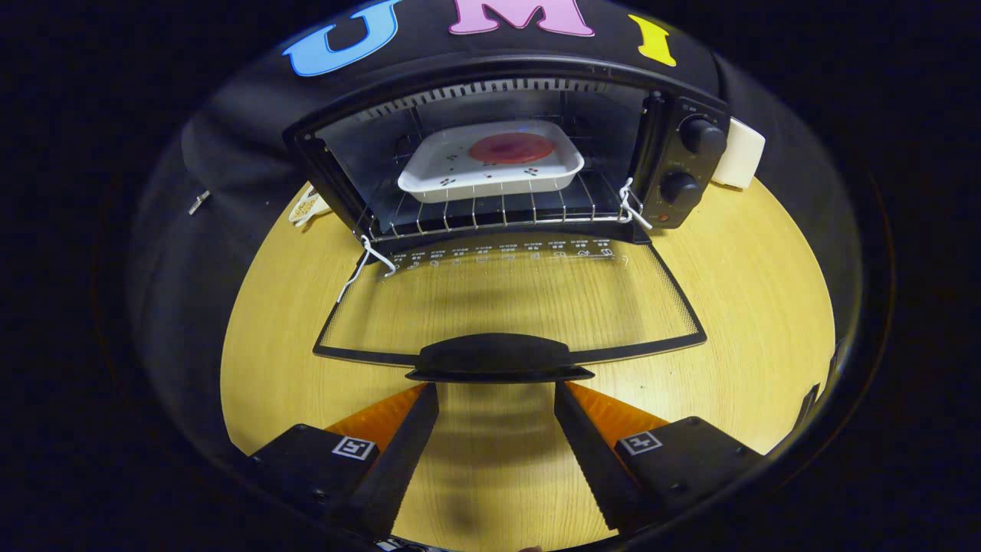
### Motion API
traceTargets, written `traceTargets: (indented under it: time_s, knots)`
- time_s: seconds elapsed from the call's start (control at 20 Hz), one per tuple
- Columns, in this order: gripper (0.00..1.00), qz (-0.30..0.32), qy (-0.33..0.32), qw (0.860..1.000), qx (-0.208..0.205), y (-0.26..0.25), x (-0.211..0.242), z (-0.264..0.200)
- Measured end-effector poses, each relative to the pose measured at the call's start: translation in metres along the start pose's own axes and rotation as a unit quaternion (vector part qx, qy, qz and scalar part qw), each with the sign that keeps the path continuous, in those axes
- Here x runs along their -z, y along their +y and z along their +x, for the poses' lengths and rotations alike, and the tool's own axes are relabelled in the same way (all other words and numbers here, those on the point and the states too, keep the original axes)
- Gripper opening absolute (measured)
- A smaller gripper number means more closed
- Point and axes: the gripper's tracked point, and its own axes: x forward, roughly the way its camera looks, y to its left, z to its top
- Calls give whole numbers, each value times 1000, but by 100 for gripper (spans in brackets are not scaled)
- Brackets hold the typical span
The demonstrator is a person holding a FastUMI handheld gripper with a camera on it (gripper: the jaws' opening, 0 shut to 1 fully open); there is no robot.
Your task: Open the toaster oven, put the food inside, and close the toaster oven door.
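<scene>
Tool [497, 399] spread wide and empty on my feed, its fingers stopping just short of the door handle [498, 359], which covers their tips' far edge. I see the toaster oven [506, 153] facing me on the wooden counter [751, 307], glass door [506, 299] folded flat toward the tool. On its wire rack [490, 211] sits a white dish [490, 165], long side across, holding round reddish food [511, 148]. Two knobs [701, 136] sit right.

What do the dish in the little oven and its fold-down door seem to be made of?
The dish looks like glazed white ceramic: glossy, with small painted sprigs. The door seems to be clear glass, since the wood grain shows through it, in a dark frame. The open gripper sits just short of its handle.
</scene>
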Motion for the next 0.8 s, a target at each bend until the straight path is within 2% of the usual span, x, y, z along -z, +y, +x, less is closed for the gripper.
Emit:
traceTargets:
  time_s: [0.4,0.8]
  knots:
    - [99,9,-56,998,-24,4,-19,-32]
    - [99,-40,-149,987,-35,12,-72,-72]
